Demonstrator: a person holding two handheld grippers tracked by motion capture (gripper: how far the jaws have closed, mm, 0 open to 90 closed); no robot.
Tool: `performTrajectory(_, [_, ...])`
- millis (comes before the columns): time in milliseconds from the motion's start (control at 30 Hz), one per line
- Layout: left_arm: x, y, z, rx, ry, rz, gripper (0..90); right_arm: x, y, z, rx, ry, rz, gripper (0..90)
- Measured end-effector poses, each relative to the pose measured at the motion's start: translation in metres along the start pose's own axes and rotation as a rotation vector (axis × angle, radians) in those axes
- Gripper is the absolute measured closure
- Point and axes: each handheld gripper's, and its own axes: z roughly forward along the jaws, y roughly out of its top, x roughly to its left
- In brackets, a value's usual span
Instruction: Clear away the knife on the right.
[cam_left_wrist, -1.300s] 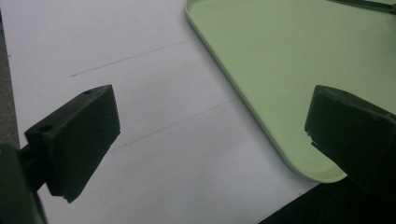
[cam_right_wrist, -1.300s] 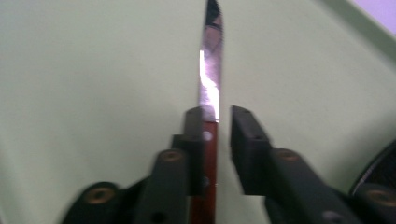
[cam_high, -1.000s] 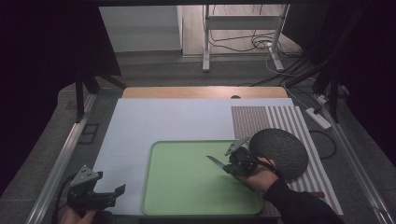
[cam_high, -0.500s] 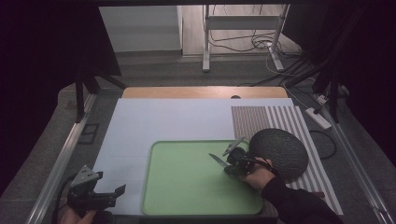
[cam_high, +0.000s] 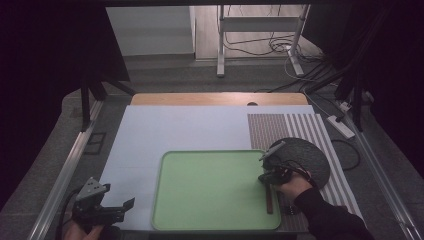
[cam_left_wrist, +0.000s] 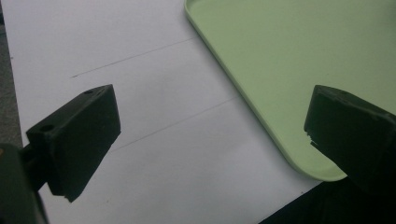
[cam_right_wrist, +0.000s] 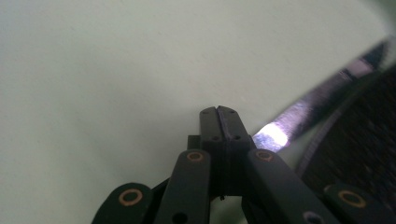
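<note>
Knife (cam_high: 269, 199): brown handle lying on my green tray's (cam_high: 210, 200) right edge; shiny blade (cam_right_wrist: 317, 109) beside my jaws.
My right gripper (cam_high: 267, 178): clenched, empty.
My left gripper (cam_left_wrist: 210, 135): released, empty.

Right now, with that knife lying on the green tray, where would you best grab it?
Probably by the brown handle, coming straight down from above with the jaws set across its narrow width. The knife lies flat near the right rim of the tray, handle end toward the person. The handle looks thicker and safer to pinch than the thin, shiny blade, which hugs the tray.
</note>
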Motion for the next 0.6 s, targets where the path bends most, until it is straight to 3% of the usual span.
performTrajectory(233, [0.000, 0.000, 0.000, 0.000, 0.000, 0.000, 3.6, -0.002, -0.001, -0.001, 0.002, -0.006, 0.004, 89.2])
performTrajectory(300, [0.000, 0.000, 0.000, -0.001, -0.001, -0.002, 3.6, -0.001, 0.000, -0.003, -0.020, 0.005, 0.002, 87.8])
performTrajectory(600, [0.001, 0.000, 0.000, -0.003, -0.005, -0.007, 3.6, 0.005, 0.004, -0.014, -0.099, 0.002, -0.006, 68.1])
